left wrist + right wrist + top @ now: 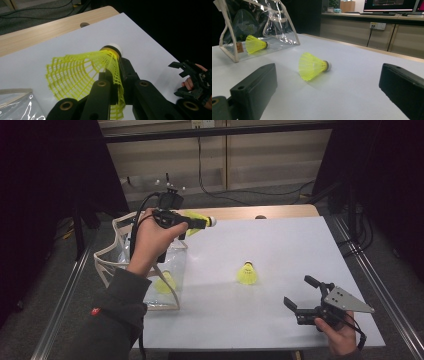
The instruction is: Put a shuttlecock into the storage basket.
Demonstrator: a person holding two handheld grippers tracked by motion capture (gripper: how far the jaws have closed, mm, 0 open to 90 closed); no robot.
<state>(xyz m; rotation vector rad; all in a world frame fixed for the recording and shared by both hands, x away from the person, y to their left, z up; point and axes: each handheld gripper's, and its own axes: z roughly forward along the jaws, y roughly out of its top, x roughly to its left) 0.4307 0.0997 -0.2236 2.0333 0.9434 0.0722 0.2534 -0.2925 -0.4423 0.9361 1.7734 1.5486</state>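
High view: left gripper [200,223], at 11 o'clock of the table [280,250], clamps a yellow shuttlecock [196,216] above the clear bag [150,285]. The left gripper view resolves its crushed mesh skirt between the jaws. Right gripper [300,295], at 5 o'clock, jaws apart, nothing between; its view faces a second shuttlecock [312,66] lying on the table and a third [254,44] inside the bag.

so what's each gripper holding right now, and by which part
The left gripper pinches a yellow shuttlecock by the mesh skirt just behind its cork. The right gripper stands open and holds nothing.
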